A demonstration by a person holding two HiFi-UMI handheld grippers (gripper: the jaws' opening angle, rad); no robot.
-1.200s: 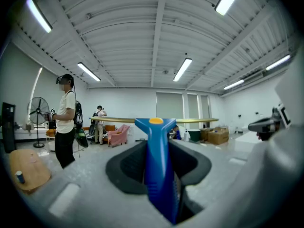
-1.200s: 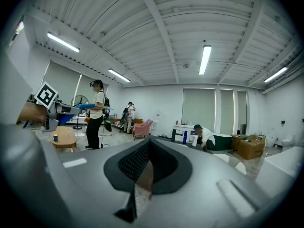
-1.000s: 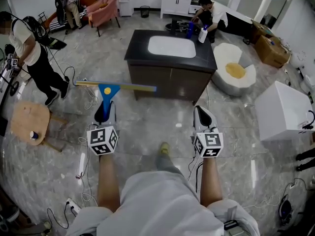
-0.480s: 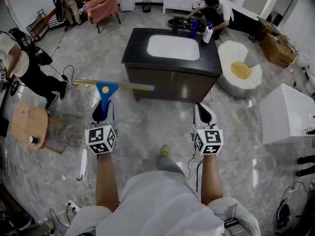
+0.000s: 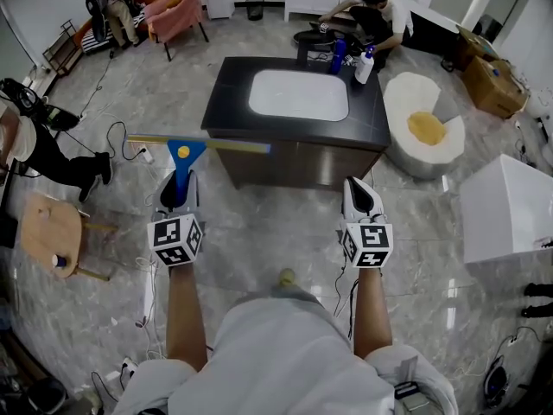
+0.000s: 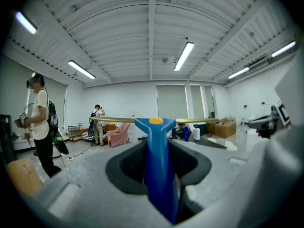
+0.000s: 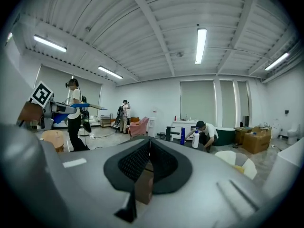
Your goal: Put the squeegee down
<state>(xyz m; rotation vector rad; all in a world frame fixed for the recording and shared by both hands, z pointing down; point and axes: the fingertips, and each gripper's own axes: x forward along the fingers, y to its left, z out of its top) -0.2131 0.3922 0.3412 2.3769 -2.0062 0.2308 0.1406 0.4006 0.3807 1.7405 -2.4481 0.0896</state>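
In the head view the squeegee [image 5: 183,156] has a blue handle and a long yellow-edged blade, held level above the marble floor. My left gripper [image 5: 179,187] is shut on the handle, and the blade crosses well ahead of its jaws. The left gripper view shows the blue handle [image 6: 159,175] clamped between the dark pads of the left gripper [image 6: 159,158], with the blade running sideways at the far end. My right gripper [image 5: 359,194] is level beside it, shut and empty; its pads [image 7: 142,158] meet in the right gripper view. The squeegee [image 7: 78,106] also shows there at far left.
A dark vanity counter [image 5: 226,83] with a white sink [image 5: 300,93] stands ahead. Blue [image 5: 337,56] and white [image 5: 365,63] spray bottles stand at its far edge, where a person [image 5: 373,17] crouches. A wooden stool [image 5: 47,223] is left, a white box [image 5: 505,201] right. Cables lie on the floor.
The counter has come closer and lower in the head view as I walk toward it. Both grippers keep their pose, the squeegee still gripped. The person at left has slid toward the frame edge.
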